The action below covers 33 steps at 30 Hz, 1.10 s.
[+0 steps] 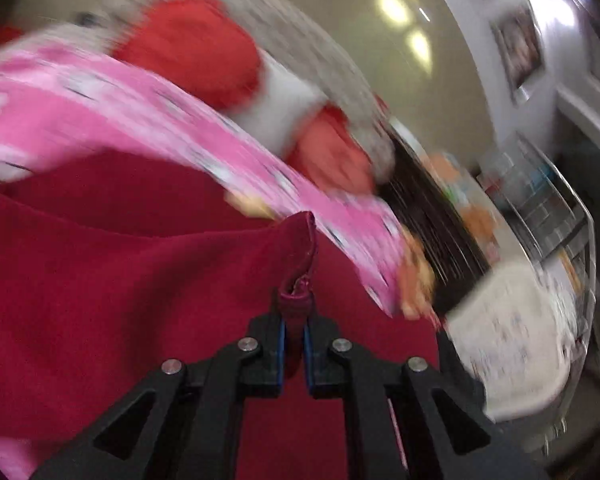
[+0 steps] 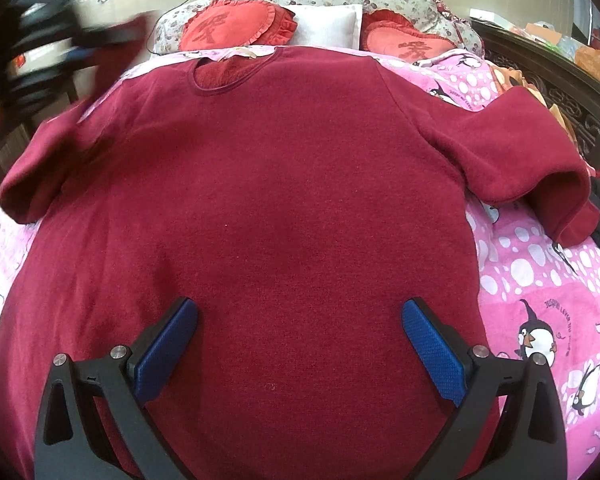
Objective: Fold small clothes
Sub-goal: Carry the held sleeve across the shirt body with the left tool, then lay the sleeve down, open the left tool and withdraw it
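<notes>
- Left claw (image 1: 295, 320) is pinched shut on a bit of the shirt (image 1: 140, 280), maybe the end of its left sleeve. That view is very blurry.
- Right claw (image 2: 300, 344) is wide open and holds nothing. It hangs over the low middle of the shirt (image 2: 280, 200).
- Shirt lies flat, front up, on the pink blanket (image 2: 540, 280), with its neck toward the pillows.
- Left sleeve (image 2: 60, 140) looks lifted near the top left. It could slip out, because the claw has only a small bit of cloth.
- If the left claw pulls too hard, the whole shirt could slide and bunch up, since nothing holds it down.
- Right sleeve (image 2: 520, 152) is bent over on itself. If it is folded in like that, I think the fold would come out lumpy.
- Two red heart pillows, one on the left (image 2: 228, 24) and one on the right (image 2: 408, 42), each have one big Chinese sign on them. I cannot read them for sure.
- Blanket has penguins with small curved words by them. The words are too small to read well.
</notes>
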Tool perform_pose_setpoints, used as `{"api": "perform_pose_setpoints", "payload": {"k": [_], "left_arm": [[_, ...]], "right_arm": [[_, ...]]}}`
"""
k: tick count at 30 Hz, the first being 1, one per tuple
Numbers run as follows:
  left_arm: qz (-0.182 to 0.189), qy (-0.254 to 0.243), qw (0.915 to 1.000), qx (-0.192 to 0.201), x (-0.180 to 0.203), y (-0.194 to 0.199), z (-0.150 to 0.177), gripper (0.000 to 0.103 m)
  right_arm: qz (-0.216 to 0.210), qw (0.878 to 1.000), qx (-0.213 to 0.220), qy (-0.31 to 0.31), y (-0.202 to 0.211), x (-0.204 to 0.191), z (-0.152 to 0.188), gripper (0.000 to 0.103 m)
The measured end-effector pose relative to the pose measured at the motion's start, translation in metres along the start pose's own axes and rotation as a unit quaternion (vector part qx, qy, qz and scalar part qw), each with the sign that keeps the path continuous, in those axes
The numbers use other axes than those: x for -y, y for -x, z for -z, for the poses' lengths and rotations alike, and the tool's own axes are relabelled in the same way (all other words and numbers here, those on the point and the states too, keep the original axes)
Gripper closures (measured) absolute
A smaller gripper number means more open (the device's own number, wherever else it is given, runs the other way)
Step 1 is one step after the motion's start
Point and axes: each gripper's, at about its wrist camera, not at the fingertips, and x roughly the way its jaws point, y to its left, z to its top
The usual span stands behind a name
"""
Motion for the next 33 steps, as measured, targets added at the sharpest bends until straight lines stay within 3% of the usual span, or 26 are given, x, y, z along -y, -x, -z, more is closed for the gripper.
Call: {"api": "perform_pose_setpoints", "payload": {"k": [6, 9, 15, 17, 19, 22, 26, 30, 32, 33], "left_arm": [[0.023, -0.098, 0.9896, -0.102, 0.052, -0.068, 0.031, 0.096], [0.021, -0.096, 0.9871, -0.126, 0.052, -0.080, 0.041, 0.096], [0.034, -0.080, 0.9868, -0.136, 0.047, -0.088, 0.039, 0.094], [0.039, -0.089, 0.9840, -0.149, 0.050, -0.088, 0.041, 0.077], [0.037, -0.089, 0.9817, -0.164, 0.053, -0.091, 0.042, 0.039], [0.039, -0.092, 0.9799, -0.172, 0.051, -0.082, 0.044, 0.036], [0.020, -0.109, 0.9857, -0.127, 0.036, -0.030, 0.039, 0.036], [-0.074, -0.068, 0.9947, -0.022, -0.025, 0.050, 0.023, 0.036], [-0.111, -0.038, 0.9930, 0.013, -0.055, 0.078, 0.021, 0.036], [-0.127, -0.027, 0.9912, 0.027, -0.068, 0.089, 0.021, 0.036]], "right_arm": [[-0.003, 1.000, 0.003, -0.003, 0.000, 0.001, 0.000, 0.025], [-0.004, 1.000, 0.004, -0.004, 0.000, 0.001, 0.000, 0.025], [-0.002, 1.000, 0.005, -0.003, 0.000, -0.001, 0.000, 0.025], [-0.001, 1.000, 0.005, -0.003, -0.001, -0.001, -0.001, 0.025], [-0.001, 1.000, 0.005, -0.003, -0.001, -0.001, 0.000, 0.025], [-0.002, 1.000, 0.005, -0.003, -0.001, -0.002, 0.000, 0.025], [-0.001, 1.000, 0.003, -0.003, -0.001, -0.003, -0.001, 0.025], [-0.008, 1.000, -0.016, -0.003, -0.002, -0.003, -0.004, 0.025], [-0.037, 0.999, -0.037, -0.010, 0.002, 0.005, -0.013, 0.032], [-0.075, 0.996, -0.036, -0.023, 0.009, 0.015, -0.024, 0.047]]}}
